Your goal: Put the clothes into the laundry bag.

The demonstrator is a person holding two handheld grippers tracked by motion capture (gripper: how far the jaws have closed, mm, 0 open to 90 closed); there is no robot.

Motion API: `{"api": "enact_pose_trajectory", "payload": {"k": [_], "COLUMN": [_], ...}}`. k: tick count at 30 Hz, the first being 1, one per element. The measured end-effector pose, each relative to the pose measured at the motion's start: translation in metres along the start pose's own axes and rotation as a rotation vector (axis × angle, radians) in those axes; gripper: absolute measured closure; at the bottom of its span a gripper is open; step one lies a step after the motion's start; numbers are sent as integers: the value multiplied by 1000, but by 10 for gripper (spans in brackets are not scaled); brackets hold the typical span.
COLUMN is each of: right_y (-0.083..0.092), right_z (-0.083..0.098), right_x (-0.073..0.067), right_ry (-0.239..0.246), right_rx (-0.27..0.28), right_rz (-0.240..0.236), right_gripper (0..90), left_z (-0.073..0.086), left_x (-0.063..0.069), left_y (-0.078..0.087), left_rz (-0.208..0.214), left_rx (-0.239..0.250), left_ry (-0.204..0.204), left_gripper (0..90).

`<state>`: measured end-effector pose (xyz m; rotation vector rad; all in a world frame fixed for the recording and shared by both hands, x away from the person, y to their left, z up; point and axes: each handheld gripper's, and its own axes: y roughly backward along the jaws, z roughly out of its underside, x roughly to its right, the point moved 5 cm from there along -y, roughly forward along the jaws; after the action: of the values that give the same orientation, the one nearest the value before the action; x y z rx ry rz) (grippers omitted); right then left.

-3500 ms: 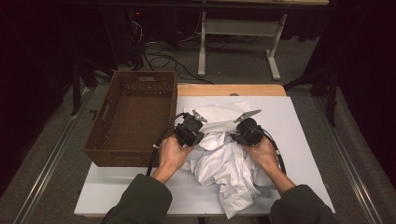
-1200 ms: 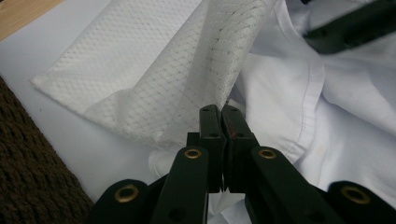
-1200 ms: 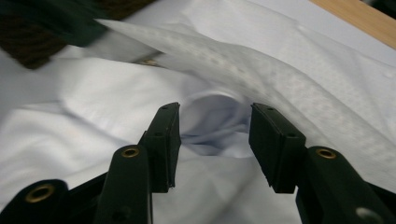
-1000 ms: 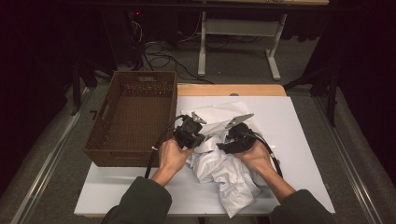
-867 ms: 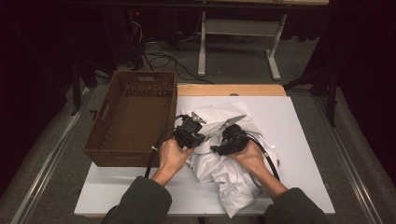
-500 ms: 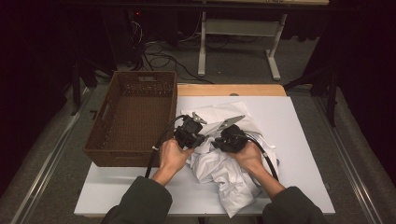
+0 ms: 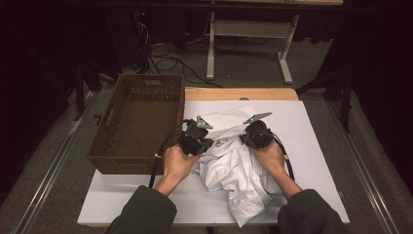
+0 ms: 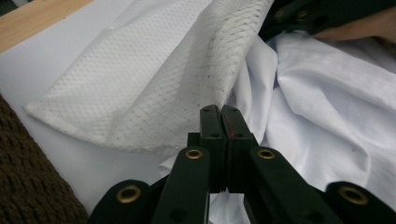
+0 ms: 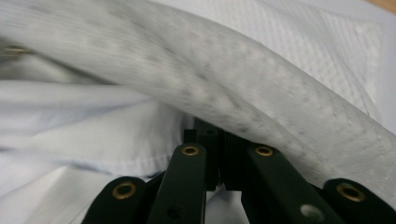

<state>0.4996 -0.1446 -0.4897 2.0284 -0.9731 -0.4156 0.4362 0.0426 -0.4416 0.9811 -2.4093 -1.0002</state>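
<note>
A white textured cloth (image 7: 229, 122) lies over a crumpled white shirt (image 7: 238, 170) in the middle of the table. A band of it runs taut between the two grippers. My left gripper (image 7: 210, 142) holds its left end; in the left gripper view the jaws (image 8: 222, 112) are pressed together at the textured cloth's (image 8: 187, 70) lower edge. My right gripper (image 7: 245, 135) has just been closing. Its jaws (image 9: 218, 135) are together under the textured cloth (image 9: 233, 60), which drapes over the tips. The shirt (image 9: 70, 116) lies behind.
A brown wicker basket (image 7: 104, 141) stands with nothing in it at the table's left. The white tabletop (image 7: 316, 141) is bare to the right of the clothes, with a wooden strip (image 7: 243, 93) along the far edge. Desk legs and cables lie on the floor beyond.
The right gripper moved left into the cloth, its jaws closed, and it drew back to the right. The textured cloth is now stretched between the grippers. The left gripper stayed put.
</note>
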Motion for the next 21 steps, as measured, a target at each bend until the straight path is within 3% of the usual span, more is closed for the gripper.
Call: {"api": "enact_pose_trajectory", "payload": {"k": [3, 5, 8, 12, 16, 19, 21], "right_y": [-13, -19, -14, 11, 37, 39, 31], "right_z": [0, 1, 1, 2, 6, 6, 6], "right_x": [7, 8, 3, -8, -26, -44, -58], "right_ry": [-16, -35, -22, 17, 65, 119, 153], "right_rx": [-25, -47, -37, 17, 62, 65, 43], "right_rz": [58, 66, 53, 11, -65, -117, -148], "right_gripper": [889, 870, 731, 601, 512, 404, 376], "left_z": [2, 4, 7, 9, 9, 8, 8], "left_x": [1, 1, 0, -4, -5, -4, -4], "left_y": [-1, -6, -13, -18, -19, -19, -18], "left_rz": [-12, -17, -28, -31, -36, -37, -36], "left_rx": [-14, -38, -55, -58, -59, -56, -58], "left_ry": [-15, -15, -17, 2, 8, 9, 9], "left_gripper": [888, 887, 884, 883, 882, 881, 882]}}
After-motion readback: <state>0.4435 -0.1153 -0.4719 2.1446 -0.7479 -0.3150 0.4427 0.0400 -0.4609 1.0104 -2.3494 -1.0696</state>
